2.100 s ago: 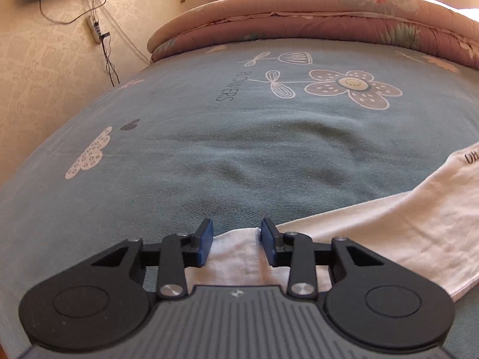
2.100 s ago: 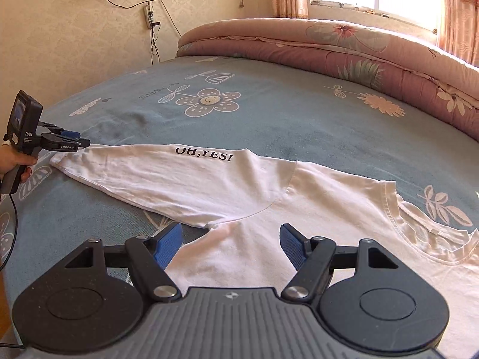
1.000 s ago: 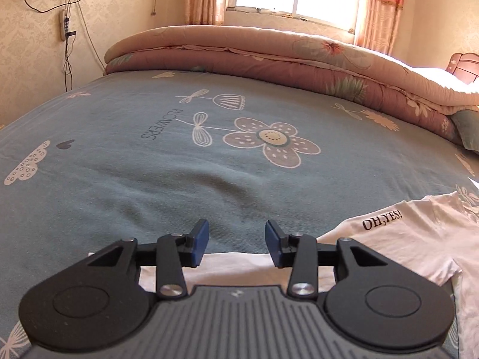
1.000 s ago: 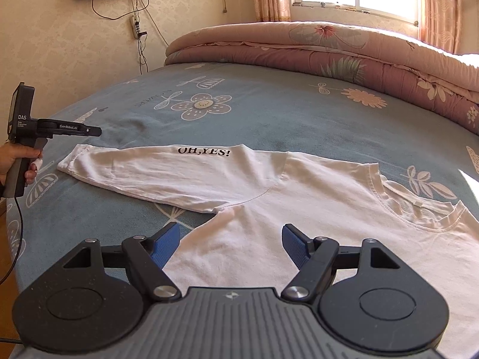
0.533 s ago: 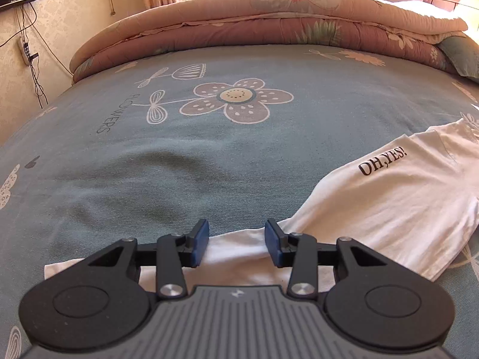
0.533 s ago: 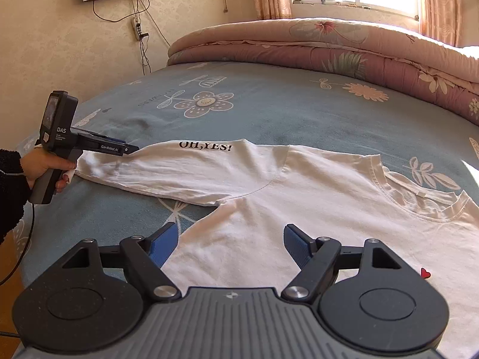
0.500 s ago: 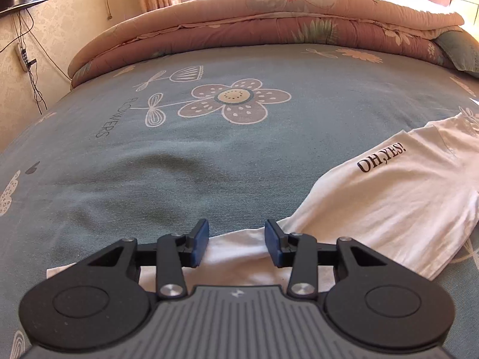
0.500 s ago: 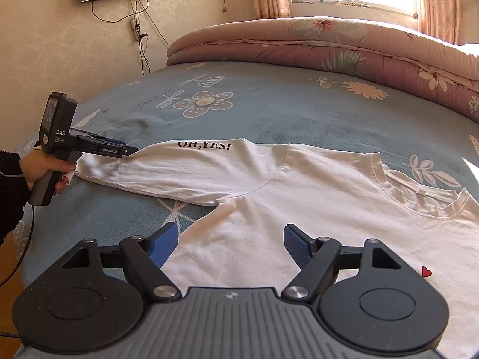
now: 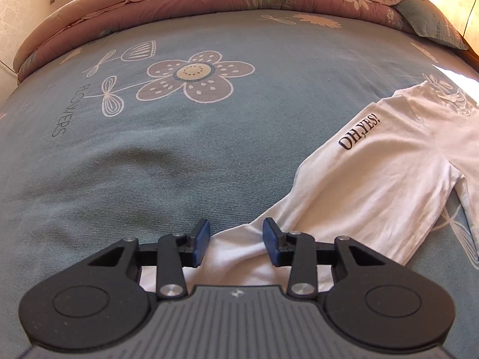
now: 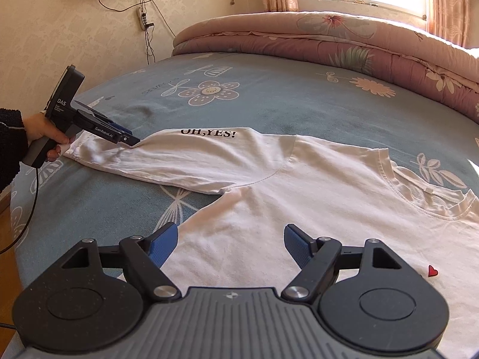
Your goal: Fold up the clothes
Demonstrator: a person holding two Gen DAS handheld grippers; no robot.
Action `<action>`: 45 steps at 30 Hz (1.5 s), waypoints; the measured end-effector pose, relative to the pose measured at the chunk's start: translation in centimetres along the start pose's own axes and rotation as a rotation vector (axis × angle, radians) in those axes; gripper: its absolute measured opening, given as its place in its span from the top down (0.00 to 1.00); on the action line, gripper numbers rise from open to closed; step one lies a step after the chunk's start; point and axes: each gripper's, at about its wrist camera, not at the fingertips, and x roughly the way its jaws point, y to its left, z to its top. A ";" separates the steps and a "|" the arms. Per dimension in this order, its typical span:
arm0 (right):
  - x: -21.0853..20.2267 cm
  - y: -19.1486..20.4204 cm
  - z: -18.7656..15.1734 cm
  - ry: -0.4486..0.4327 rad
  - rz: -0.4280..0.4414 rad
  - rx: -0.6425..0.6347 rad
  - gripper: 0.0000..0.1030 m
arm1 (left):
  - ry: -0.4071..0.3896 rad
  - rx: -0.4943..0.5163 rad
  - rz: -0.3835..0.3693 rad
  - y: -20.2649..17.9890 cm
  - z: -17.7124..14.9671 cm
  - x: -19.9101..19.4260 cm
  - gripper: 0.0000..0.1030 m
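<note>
White shirt [image 10: 299,197] lies flat on the blue bed [image 10: 299,110]. Left gripper [image 9: 236,240] has just been closing around the sleeve [image 9: 239,248] end, maybe not pinching yet, ready to fold it. Right gripper [image 10: 230,243] waits, wide apart, above the shirt

left gripper [image 9: 235,240] jaws just closing, apart, astride white shirt sleeve [image 9: 344,197] on blue bedsheet [image 9: 179,149].

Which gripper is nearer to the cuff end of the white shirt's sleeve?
Left. The left gripper is at the sleeve near its cuff; the right gripper hangs over the shirt's body, away from it.
</note>
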 end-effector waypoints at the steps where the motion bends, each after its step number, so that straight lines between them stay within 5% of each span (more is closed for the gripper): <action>1: 0.0 0.1 0.0 -0.001 0.001 -0.003 0.20 | -0.011 0.017 0.007 -0.6 -0.2 -0.1 0.79; 5: -0.4 0.3 0.0 -0.016 0.000 -0.001 0.20 | -0.043 -0.028 0.103 -0.5 -0.1 0.2 0.98; 8: -0.7 0.0 0.1 -0.030 0.012 0.030 0.20 | -0.065 -0.092 0.193 0.4 0.3 0.6 0.97; 10: -1.0 -0.1 0.2 -0.038 0.007 0.040 0.20 | -0.114 -0.175 0.173 1.5 0.3 -0.2 0.95; 13: -1.5 -0.3 0.2 -0.043 0.005 0.036 0.20 | -0.143 -0.160 0.098 0.8 0.0 -2.0 0.88; 20: -0.7 -0.6 -0.1 -0.025 0.005 0.064 0.20 | -0.060 -0.086 0.044 -1.4 -1.4 -1.2 0.85; 26: -0.4 0.4 -0.3 -0.012 0.000 0.019 0.20 | -0.051 -0.190 -0.007 -0.2 -1.5 -1.0 0.86; 29: -0.4 0.4 -0.4 -0.011 0.001 0.030 0.20 | -0.059 -0.348 -0.075 2.1 -1.2 -0.3 0.79; 33: -0.4 0.3 -0.4 -0.006 0.009 0.058 0.20 | -0.101 -0.425 -0.008 3.0 -0.4 0.2 0.79; 39: -0.8 0.4 -0.5 -0.005 0.009 0.042 0.20 | -0.192 -0.277 -0.063 -0.7 -1.0 -3.8 0.60; 43: -0.5 0.5 -0.7 0.000 0.021 0.055 0.20 | -0.048 -0.255 -0.035 -2.5 -4.0 -3.2 0.60; 45: -0.4 0.9 -0.6 0.000 0.028 0.045 0.20 | -0.058 -0.282 -0.079 -2.8 -5.5 -4.2 0.57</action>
